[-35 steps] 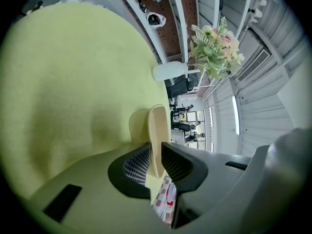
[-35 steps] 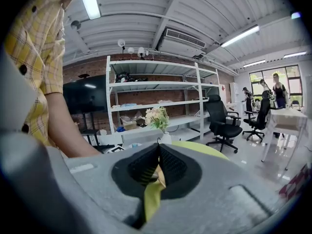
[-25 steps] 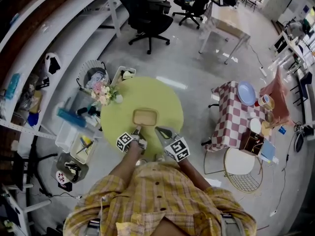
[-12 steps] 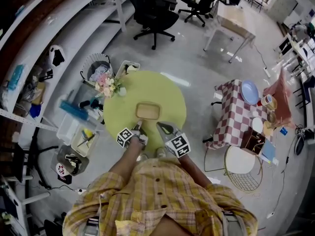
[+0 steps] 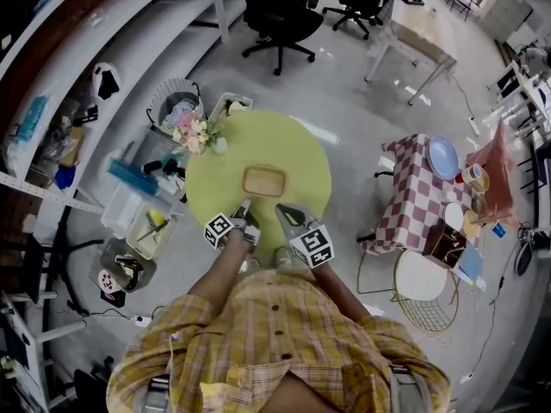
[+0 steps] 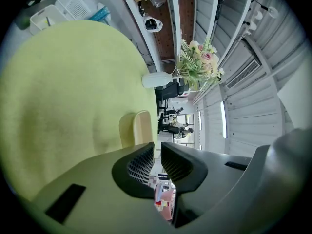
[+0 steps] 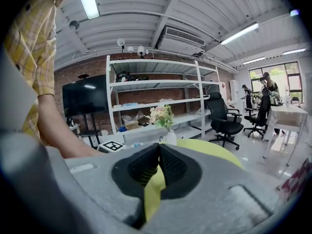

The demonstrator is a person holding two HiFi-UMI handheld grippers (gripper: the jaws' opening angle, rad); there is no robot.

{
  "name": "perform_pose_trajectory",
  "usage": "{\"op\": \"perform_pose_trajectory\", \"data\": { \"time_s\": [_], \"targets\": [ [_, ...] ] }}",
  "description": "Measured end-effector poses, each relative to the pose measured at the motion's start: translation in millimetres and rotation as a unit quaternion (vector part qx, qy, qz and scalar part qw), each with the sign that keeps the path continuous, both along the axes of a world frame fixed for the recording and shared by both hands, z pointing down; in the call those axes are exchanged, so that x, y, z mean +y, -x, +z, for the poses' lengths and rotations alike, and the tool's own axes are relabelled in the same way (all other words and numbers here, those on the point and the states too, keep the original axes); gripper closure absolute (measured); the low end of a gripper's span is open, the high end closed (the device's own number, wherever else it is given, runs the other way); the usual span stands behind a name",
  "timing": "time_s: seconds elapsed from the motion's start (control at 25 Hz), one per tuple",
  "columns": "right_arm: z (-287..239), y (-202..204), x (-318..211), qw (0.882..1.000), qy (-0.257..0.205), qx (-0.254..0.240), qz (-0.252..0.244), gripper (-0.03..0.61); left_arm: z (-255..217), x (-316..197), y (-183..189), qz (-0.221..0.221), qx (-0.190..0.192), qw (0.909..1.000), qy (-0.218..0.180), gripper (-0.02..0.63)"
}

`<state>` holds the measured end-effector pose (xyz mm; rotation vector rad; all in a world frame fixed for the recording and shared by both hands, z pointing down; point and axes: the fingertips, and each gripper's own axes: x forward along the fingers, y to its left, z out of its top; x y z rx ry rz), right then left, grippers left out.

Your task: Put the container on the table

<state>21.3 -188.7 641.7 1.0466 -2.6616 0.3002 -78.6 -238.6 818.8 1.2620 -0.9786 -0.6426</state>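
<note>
The left tongs (image 6: 157,144) hold their ribbed pads a narrow slit apart with nothing between them, and the head view shows them (image 5: 244,205) over the desk's near edge, pointing inward. The right tongs (image 7: 158,146) have their tips pressed together, empty, with only the desk's yellow-green top showing through the gap lower down; in the head view they (image 5: 281,208) sit just beside the left pair at the same near edge. Each carries its marker cube behind the jaws, and the person's arms in a yellow plaid shirt (image 5: 275,342) reach down to them. Just beyond both tips, free of either pair, the shallow tan rectangular container (image 5: 264,181) lies flat on the round yellow-green desk (image 5: 219,179), close to the middle of its top. From the left gripper view the container (image 6: 139,128) appears right past the jaws, resting on the desk (image 6: 63,91). At the desk's far-left edge stands a small white vase of pink and cream flowers (image 5: 201,136), upright, well apart from the container; it also shows in the left gripper view (image 6: 197,65) and in the right gripper view (image 7: 163,116) past the desk's far rim (image 7: 209,150). On the floor beyond that edge are a wire basket (image 5: 176,106) and clear plastic bins (image 5: 138,209). To the right of the desk, well apart, a red-and-white checked table (image 5: 413,209) bears a blue plate (image 5: 443,157), and a black office chair (image 5: 280,15) stands farther off.
</note>
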Motion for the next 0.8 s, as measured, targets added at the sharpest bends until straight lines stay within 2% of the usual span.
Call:
{"op": "perform_pose_trajectory", "data": {
  "time_s": [0.36, 0.6, 0.8],
  "targets": [
    [-0.2, 4.4, 4.5, 1.0, -0.001, -0.003, 0.001, 0.58, -10.1, 7.1, 4.8, 0.005, 0.008, 0.9997, -0.022, 0.591],
    [-1.1, 5.2, 7.9, 1.0, -0.001, -0.002, 0.002, 0.58, -19.8, 6.5, 1.3, 0.024, -0.008, 0.9988, -0.041, 0.609],
    [-2.2, 2.5, 7.1, 1.0, -0.002, -0.01, 0.009, 0.58, -29.6, 8.1, -3.7, 0.056, -0.039, 0.9953, -0.069, 0.609]
  ]
}}
